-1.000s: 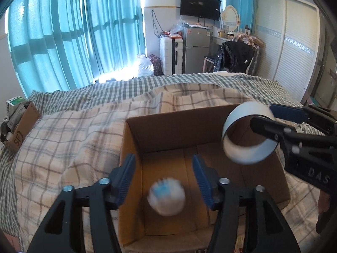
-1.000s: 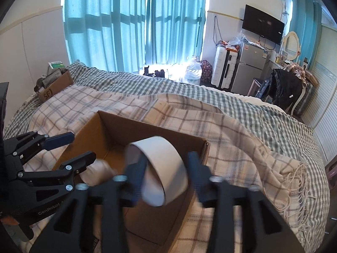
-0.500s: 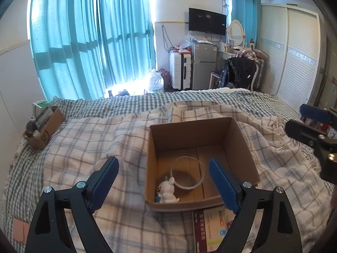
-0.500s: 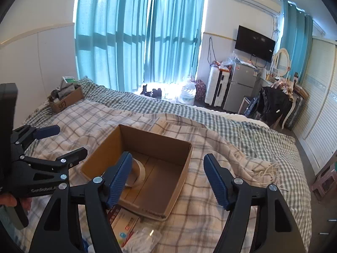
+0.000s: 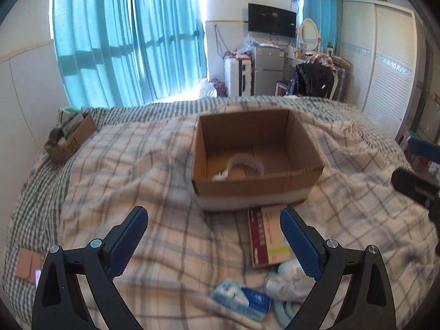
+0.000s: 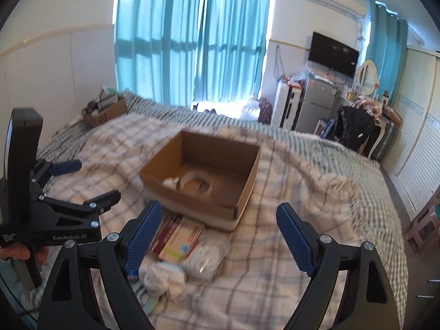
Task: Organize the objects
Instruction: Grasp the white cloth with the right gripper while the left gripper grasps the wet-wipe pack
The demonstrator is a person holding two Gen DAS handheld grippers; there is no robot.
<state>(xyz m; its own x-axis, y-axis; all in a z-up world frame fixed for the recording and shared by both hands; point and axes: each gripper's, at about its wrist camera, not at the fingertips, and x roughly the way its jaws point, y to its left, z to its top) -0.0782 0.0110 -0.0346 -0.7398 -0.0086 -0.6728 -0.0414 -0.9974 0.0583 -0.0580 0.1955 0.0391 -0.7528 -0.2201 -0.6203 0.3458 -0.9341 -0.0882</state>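
Note:
An open cardboard box (image 5: 255, 184) (image 6: 239, 192) sits on the plaid bed cover. Inside lie a white tape ring (image 5: 247, 163) (image 6: 196, 183) and a small white toy (image 5: 221, 175) (image 6: 170, 183). My left gripper (image 5: 213, 236) is open and empty, held back in front of the box; it also shows in the right wrist view (image 6: 90, 181). My right gripper (image 6: 218, 232) is open and empty, also back from the box. In front of the box lie a red-and-white flat packet (image 5: 265, 238) (image 6: 178, 236), a blue tissue pack (image 5: 240, 298) and a white bundle (image 5: 288, 277) (image 6: 162, 277).
A small cardboard box of clutter (image 5: 70, 140) (image 6: 106, 110) stands at the bed's far left corner. A clear plastic bag (image 6: 206, 255) lies by the packet. A pink card (image 5: 27, 262) lies at the left edge. Wardrobe, fridge and chair stand beyond the bed.
The toy and tape ring were let go into the box. Both grippers opened wide and pulled back and down, so loose items in front of the box came into view.

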